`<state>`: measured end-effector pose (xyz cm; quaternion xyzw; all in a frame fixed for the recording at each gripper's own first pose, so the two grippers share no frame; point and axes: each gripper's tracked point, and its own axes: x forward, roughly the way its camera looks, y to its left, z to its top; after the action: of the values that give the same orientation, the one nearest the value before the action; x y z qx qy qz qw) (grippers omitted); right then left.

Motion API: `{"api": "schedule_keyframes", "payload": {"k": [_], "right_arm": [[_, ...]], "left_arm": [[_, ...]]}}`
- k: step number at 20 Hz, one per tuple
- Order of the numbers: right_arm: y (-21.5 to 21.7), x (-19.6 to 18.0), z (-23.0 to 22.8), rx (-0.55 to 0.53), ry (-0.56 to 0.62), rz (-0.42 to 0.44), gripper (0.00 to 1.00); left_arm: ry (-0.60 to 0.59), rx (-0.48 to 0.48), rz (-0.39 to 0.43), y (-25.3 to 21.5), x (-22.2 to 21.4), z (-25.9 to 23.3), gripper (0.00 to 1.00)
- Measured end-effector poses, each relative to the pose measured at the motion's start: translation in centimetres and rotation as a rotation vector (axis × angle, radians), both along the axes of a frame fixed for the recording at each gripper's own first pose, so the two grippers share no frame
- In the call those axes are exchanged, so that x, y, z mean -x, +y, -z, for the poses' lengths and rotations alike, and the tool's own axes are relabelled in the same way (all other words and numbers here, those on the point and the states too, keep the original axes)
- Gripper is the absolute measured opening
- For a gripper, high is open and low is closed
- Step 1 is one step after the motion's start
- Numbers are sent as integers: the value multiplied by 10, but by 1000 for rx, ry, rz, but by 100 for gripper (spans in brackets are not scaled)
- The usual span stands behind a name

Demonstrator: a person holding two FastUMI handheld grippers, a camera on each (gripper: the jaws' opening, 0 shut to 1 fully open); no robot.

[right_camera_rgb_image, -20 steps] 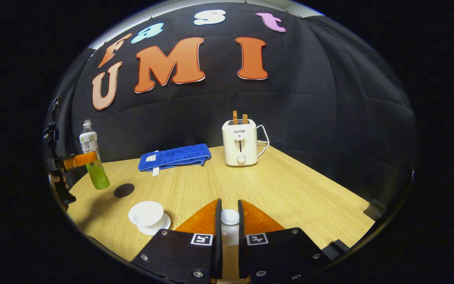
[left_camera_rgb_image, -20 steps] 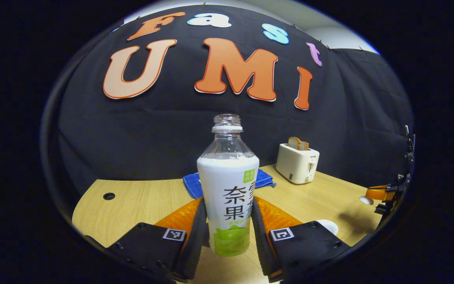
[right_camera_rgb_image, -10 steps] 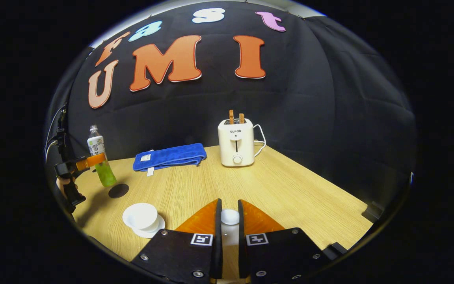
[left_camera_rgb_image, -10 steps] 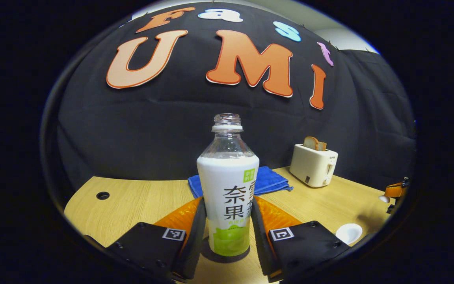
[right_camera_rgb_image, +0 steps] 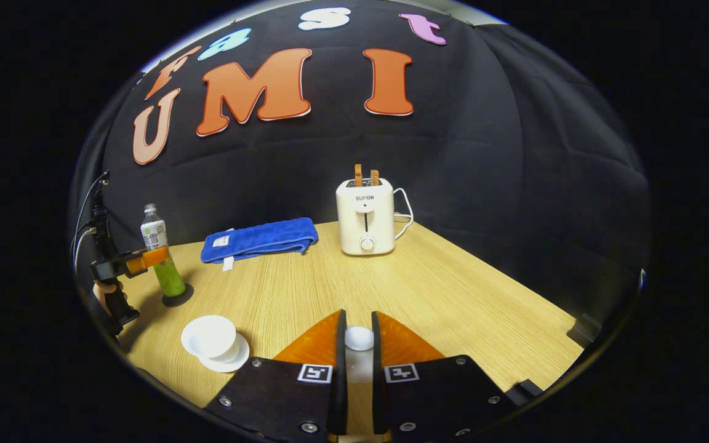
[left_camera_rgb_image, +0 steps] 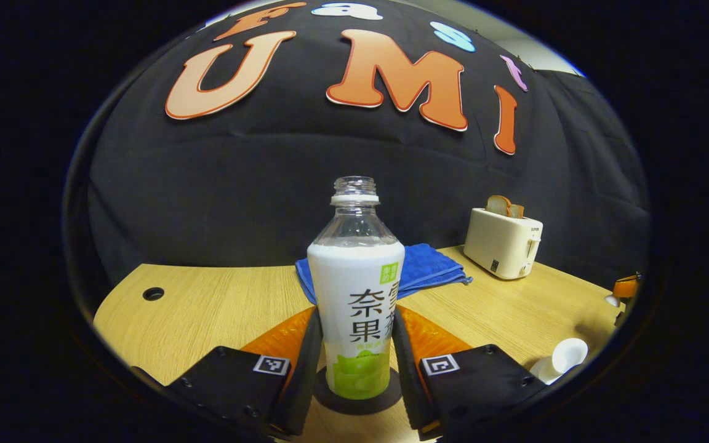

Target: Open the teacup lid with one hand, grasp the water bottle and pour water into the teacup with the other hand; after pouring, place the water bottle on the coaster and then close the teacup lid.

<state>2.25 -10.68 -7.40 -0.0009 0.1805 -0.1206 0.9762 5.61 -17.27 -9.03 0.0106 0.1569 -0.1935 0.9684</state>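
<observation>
Setting water bottle (left_camera_rgb_image: 356, 307) onto coaster (left_camera_rgb_image: 357, 403), left gripper (left_camera_rgb_image: 354, 363) clamping it; right gripper (right_camera_rgb_image: 359, 351) pinching teacup lid (right_camera_rgb_image: 359, 338). Next: release, then lid onto teacup (right_camera_rgb_image: 209, 337) at ten o'clock

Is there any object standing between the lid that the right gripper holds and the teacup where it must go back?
Nothing visible does. The lid sits between the right gripper fingers, and the bare table lies between it and the open teacup. The water bottle stands on its coaster, farther back.
</observation>
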Motion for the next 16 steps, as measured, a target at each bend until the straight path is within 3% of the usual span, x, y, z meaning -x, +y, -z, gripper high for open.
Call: {"api": "schedule_keyframes", "payload": {"k": [2,8,16], "right_arm": [[0,-1,2,-4,3,-3,16],[2,-2,2,-6,1,-9,16],[3,1,1,-10,-2,-8,16]], "left_arm": [[4,-1,0,0,1,2,62],[-9,-34,-1,-1,4,3,73],[-31,-35,-12,3,8,2,75]]}}
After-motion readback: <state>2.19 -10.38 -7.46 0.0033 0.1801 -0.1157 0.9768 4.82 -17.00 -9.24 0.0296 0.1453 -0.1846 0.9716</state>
